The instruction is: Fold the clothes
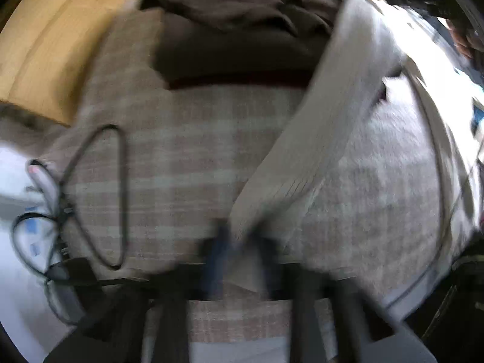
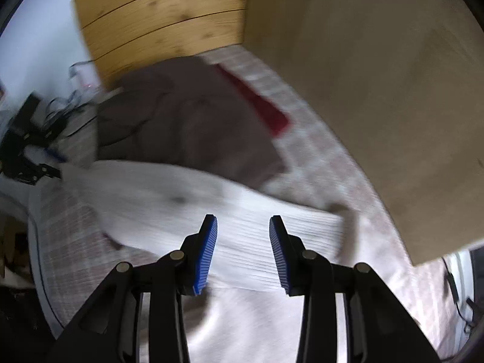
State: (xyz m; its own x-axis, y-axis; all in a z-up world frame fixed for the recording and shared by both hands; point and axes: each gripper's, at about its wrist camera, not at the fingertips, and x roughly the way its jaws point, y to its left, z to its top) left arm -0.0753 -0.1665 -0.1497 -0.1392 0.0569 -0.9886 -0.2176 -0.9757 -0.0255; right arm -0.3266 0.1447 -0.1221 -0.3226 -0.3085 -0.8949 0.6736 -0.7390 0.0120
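A pale ribbed garment (image 1: 305, 139) lies across a plaid bedspread (image 1: 181, 166). My left gripper (image 1: 239, 236) is shut on a corner of it and pulls the cloth up as a taut band; the view is blurred. In the right wrist view the same garment (image 2: 187, 208) lies spread out. My right gripper (image 2: 243, 227) is open and empty just above its ribbed edge. A pile of brown clothes (image 2: 193, 121) with a dark red piece (image 2: 260, 103) lies beyond.
A wooden headboard (image 2: 163, 21) stands at the far end. A big tan panel (image 2: 378, 90) fills the right. Black cables (image 1: 99, 196) lie on the bed's left side, and more gear (image 2: 27, 133) lies at far left.
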